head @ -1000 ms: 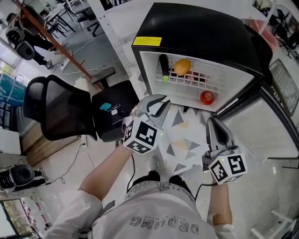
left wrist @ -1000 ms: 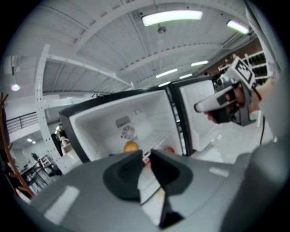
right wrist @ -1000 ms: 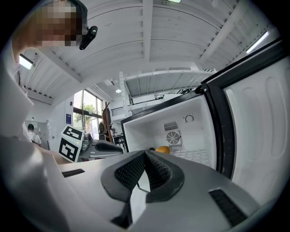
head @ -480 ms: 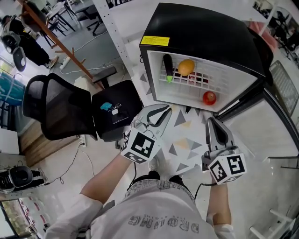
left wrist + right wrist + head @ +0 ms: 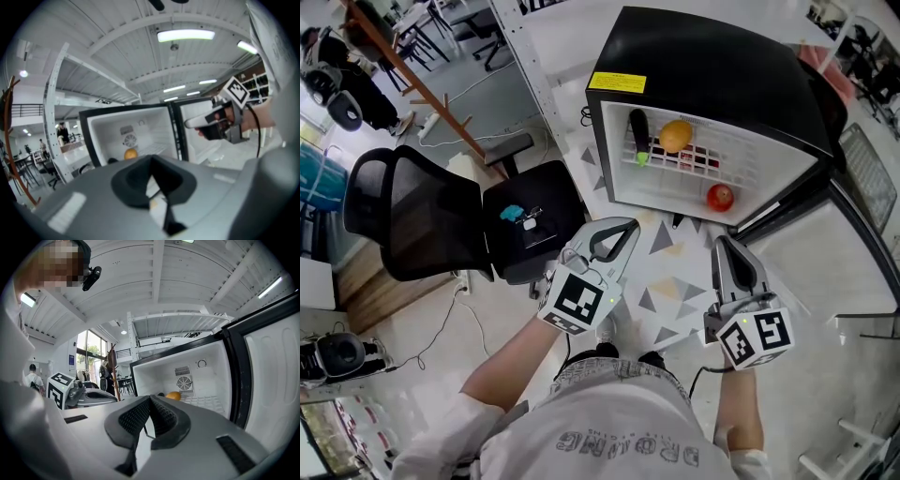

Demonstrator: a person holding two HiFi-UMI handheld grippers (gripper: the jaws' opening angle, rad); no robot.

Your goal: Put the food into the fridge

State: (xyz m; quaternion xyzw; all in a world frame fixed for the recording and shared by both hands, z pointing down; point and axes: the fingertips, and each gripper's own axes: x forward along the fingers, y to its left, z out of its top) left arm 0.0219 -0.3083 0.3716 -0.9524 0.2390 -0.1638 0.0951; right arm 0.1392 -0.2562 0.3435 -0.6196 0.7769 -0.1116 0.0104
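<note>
Okay, both tools are empty as I look down. My left gripper [image 5: 628, 228] hangs low in front of the open fridge [image 5: 703, 66]; its jaws have just been closing and now they're pressed together with nothing between them. The left gripper view confirms it: dark pads meeting, only the fridge interior beyond. My right gripper [image 5: 722, 244] sits just to the right of it, pointing at the same opening, jaws pinched tight, nothing caught there either.

Now the food. All of it is already inside the fridge. A dark eggplant [image 5: 637, 131] lies on the white wire shelf [image 5: 722, 157] at the left, green stem end toward me. Just beside it, on the same shelf, sits an orange [image 5: 675, 136]. Below the shelf, on the fridge's bottom, rests a red round fruit [image 5: 720, 196], apart from the other two. Something reddish shows behind the shelf wires too, but I can't tell what.

The fridge door [image 5: 825, 253] stands swung out to the right. A black office chair [image 5: 412, 216] stands off to my left, well apart from the fridge.
</note>
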